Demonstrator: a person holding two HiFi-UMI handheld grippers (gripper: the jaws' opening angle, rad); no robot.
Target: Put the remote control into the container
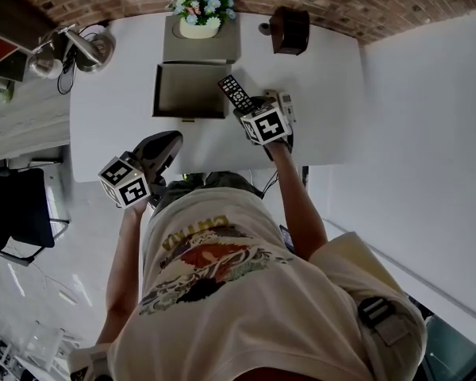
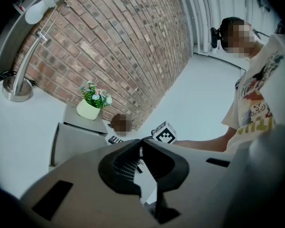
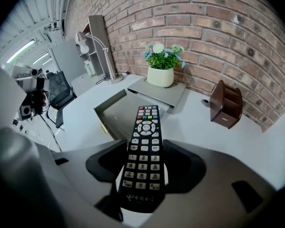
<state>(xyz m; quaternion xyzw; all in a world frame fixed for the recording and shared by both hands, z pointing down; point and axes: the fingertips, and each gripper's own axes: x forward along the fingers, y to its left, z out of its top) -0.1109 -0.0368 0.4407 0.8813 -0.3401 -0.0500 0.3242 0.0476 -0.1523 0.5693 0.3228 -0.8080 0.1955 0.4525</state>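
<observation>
A black remote control [image 3: 143, 146] with white buttons lies lengthwise between the jaws of my right gripper [image 3: 143, 169], which is shut on it. The remote [image 1: 236, 94] is lifted off the white table [image 1: 325, 109], its far end pointing toward the grey open drawer container [image 1: 188, 90], just to its right. That drawer [image 3: 115, 112] shows nothing inside. My left gripper [image 1: 171, 140] hangs at the table's near edge, left of the right one. Its jaws [image 2: 140, 143] meet at the tips with nothing between them.
A flower pot [image 1: 200, 13] stands on the grey box behind the drawer. A brown wooden holder [image 1: 289, 30] sits at the back right by the brick wall. A silver desk lamp [image 1: 73, 48] stands at the back left. A black chair [image 1: 16, 209] is left of the table.
</observation>
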